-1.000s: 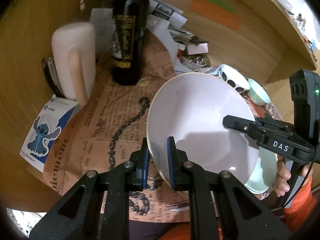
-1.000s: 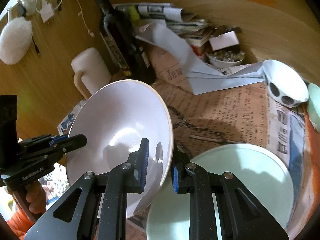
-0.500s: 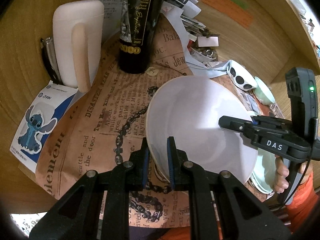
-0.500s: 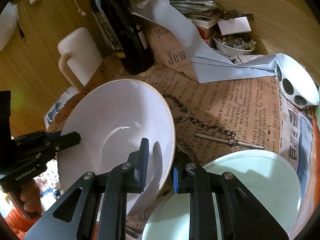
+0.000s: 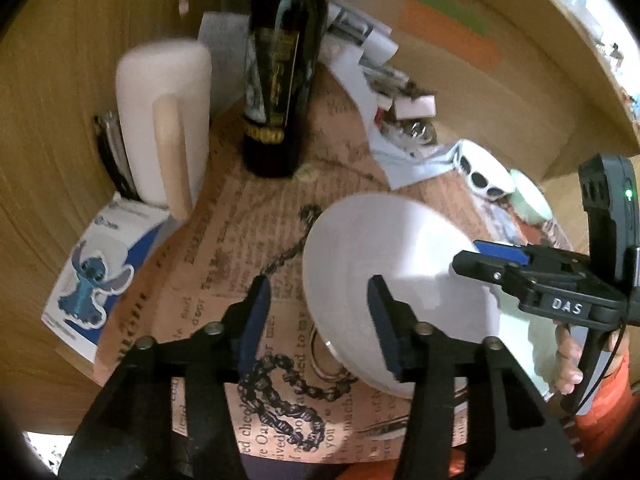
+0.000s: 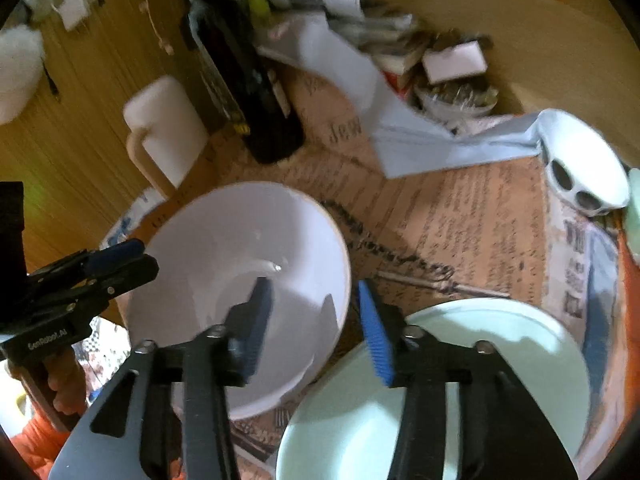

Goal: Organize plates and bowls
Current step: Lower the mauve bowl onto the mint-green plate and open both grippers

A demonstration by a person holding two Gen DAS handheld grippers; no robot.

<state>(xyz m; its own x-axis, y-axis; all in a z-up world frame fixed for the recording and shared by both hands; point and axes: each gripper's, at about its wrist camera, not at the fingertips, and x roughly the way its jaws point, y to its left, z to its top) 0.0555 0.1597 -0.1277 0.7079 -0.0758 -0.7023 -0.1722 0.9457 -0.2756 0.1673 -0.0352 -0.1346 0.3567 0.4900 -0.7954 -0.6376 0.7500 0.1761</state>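
A large white bowl [image 5: 400,272] sits on the newspaper-covered table; it also shows in the right wrist view [image 6: 244,280]. My left gripper [image 5: 318,320] is open, its jaws straddling the bowl's near rim without gripping it. My right gripper [image 6: 316,320] is open too, its jaws either side of the bowl's right rim. A pale green plate [image 6: 460,392] lies right beside the bowl, partly under my right gripper. A small pale green dish [image 5: 528,200] sits far right.
A dark wine bottle [image 5: 280,72] and a white pitcher [image 5: 164,120] stand behind the bowl. A white holder with round holes [image 6: 584,164], piled papers [image 6: 360,60] and a Stitch-printed box [image 5: 96,272] lie around. A wooden wall curves behind.
Both grippers were shut on the white bowl's rim and held it tilted. The bowl has come down onto the table and both grippers have opened and let go.
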